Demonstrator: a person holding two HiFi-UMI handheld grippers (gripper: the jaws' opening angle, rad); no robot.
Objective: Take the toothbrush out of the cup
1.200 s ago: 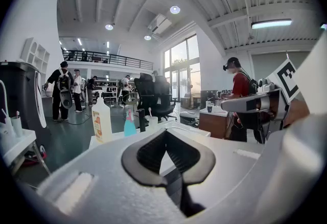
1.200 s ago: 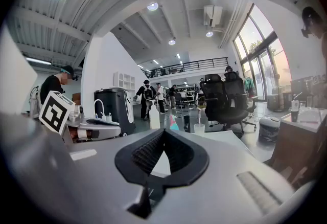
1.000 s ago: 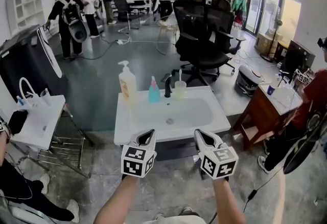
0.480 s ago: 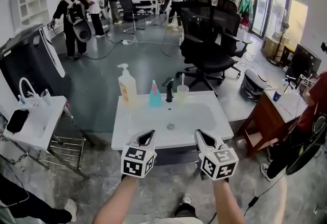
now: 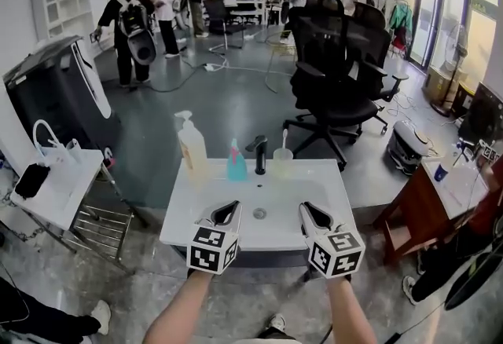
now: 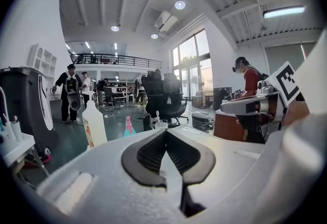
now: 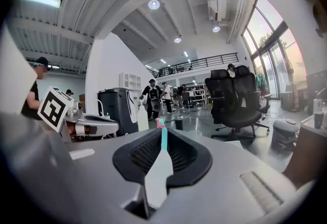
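Note:
A pale cup with a white toothbrush upright in it stands on the back rim of the white sink, right of the black faucet. Both grippers hover over the sink's front edge, well short of the cup. My left gripper is shut and empty; the cup shows just beyond its tips. My right gripper has just been opening and shows a narrow gap with nothing in it. The cup lies ahead to its right.
A tall soap dispenser and a blue bottle stand left of the faucet. Black office chairs are behind the sink, a white side table at left, a wooden desk at right. Several people stand far back.
Both grippers have moved forward together to the sink, which now lies right under their tips. The cup and toothbrush have not moved.

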